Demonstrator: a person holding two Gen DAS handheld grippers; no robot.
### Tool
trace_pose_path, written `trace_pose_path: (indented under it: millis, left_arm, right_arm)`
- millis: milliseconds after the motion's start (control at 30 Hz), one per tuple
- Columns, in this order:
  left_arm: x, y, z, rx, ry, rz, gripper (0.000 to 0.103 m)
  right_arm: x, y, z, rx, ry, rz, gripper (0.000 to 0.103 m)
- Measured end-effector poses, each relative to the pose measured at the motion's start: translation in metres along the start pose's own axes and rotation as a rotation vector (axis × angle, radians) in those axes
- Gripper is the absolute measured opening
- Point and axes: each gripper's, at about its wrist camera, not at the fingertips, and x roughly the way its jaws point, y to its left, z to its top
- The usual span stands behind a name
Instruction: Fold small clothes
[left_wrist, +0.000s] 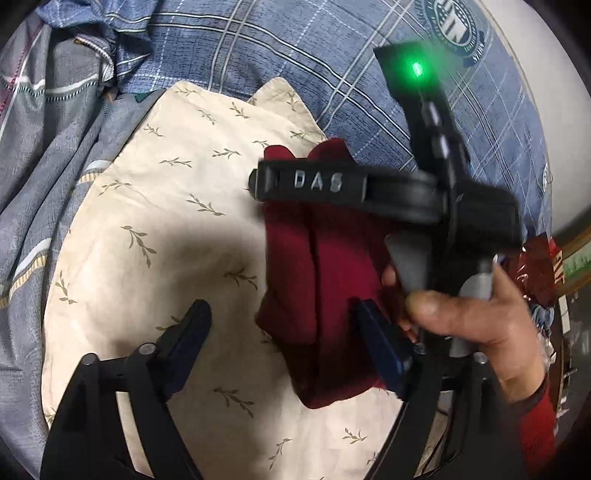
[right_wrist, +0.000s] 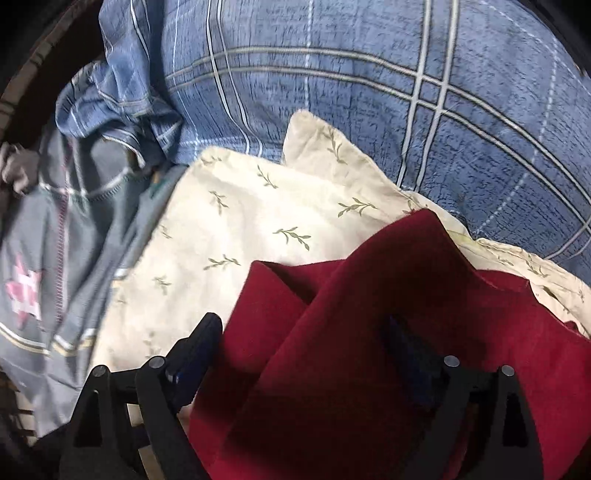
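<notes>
Between my left claw's (left_wrist: 280, 332) spread fingers lies part of the dark red garment (left_wrist: 325, 280), folded into a narrow bundle on the cream pillow with the leaf sprigs (left_wrist: 147, 229); the jaws stand wide, the right-hand finger (left_wrist: 376, 343) resting at the red cloth's edge and the left-hand finger (left_wrist: 188, 328) well apart from it over bare pillow, so nothing is pinched. Just ahead of that claw and across the top of the red bundle sits my other tool, its black body lettered and blurred, a green light (left_wrist: 416, 69) glowing on its upper part; my right hand (left_wrist: 476, 317) wraps its handle, a red sleeve (left_wrist: 535, 424) at the wrist.

From the right wrist view, my right claw (right_wrist: 306, 350) is also wide open; the red garment (right_wrist: 332, 332) fills the space between its fingers and runs under the right-hand one (right_wrist: 410, 354), while the left-hand finger (right_wrist: 195, 350) stands at the cloth's edge above the cream pillow (right_wrist: 240, 221); the pads do not press the cloth, so I hold nothing here either. Two raised folds of the red fabric peak just beyond the fingertips. Farther ahead spreads the blue checked bedcover (right_wrist: 369, 110); off to the left of both claws lies a rumpled heap of grey and blue striped bedding (right_wrist: 74, 221).
</notes>
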Motion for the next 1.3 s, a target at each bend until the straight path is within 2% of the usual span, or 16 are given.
trace_pose_path:
  millis: [67,100,167,233,467,533,567,600,700,767,933,1100,1167,1200,1233,1300]
  left_arm:
    - [0.002,0.001,0.001,-0.020,0.015,-0.039,0.086]
    - [0.004,0.000,0.001,-0.028,0.029,-0.072,0.087]
    - [0.007,-0.003,0.000,-0.034,0.047,-0.115,0.089]
    - [0.012,-0.010,-0.001,-0.018,0.058,-0.139,0.090]
    - [0.020,-0.027,-0.004,0.060,0.018,-0.139,0.086]
    - [0.018,-0.031,-0.006,0.087,0.006,-0.149,0.059]
    - [0.017,-0.034,-0.005,0.102,0.001,-0.146,0.051]
    - [0.015,-0.036,-0.004,0.116,-0.006,-0.150,0.043]
    - [0.007,-0.043,-0.004,0.147,-0.053,-0.184,0.039]
    - [0.001,-0.048,-0.004,0.174,-0.078,-0.197,0.039]
    - [-0.001,-0.059,-0.008,0.232,-0.098,-0.164,0.039]
    - [0.003,-0.059,-0.005,0.225,-0.088,-0.158,0.039]
    - [0.003,-0.056,-0.007,0.215,-0.075,-0.140,0.041]
    - [0.006,-0.054,-0.005,0.202,-0.073,-0.129,0.046]
    - [0.006,-0.053,-0.005,0.191,-0.073,-0.124,0.057]
    - [0.006,-0.050,-0.005,0.169,-0.085,-0.123,0.071]
  right_arm:
    - [-0.004,-0.004,-0.002,-0.007,-0.025,-0.005,0.066]
    - [-0.009,-0.009,-0.002,0.002,-0.042,0.017,0.060]
    - [-0.021,-0.022,-0.001,0.036,-0.069,0.095,0.037]
    - [-0.035,-0.034,-0.006,0.060,-0.099,0.158,0.025]
    - [-0.060,-0.055,-0.013,0.083,-0.146,0.187,0.021]
    - [-0.064,-0.057,-0.015,0.096,-0.150,0.191,0.021]
    - [-0.065,-0.056,-0.015,0.106,-0.150,0.198,0.021]
    - [-0.068,-0.061,-0.015,0.127,-0.150,0.217,0.024]
    - [-0.076,-0.072,-0.015,0.218,-0.132,0.301,0.041]
    - [-0.078,-0.068,-0.013,0.216,-0.110,0.317,0.072]
    - [-0.064,-0.047,-0.002,0.149,-0.044,0.252,0.083]
    - [-0.031,-0.037,0.002,0.127,0.021,0.182,0.082]
    - [-0.029,-0.037,0.000,0.094,-0.016,0.117,0.055]
    - [-0.029,-0.041,-0.003,0.098,-0.027,0.115,0.048]
    - [-0.030,-0.043,-0.004,0.104,-0.035,0.128,0.040]
    - [-0.037,-0.048,-0.010,0.101,-0.067,0.151,0.033]
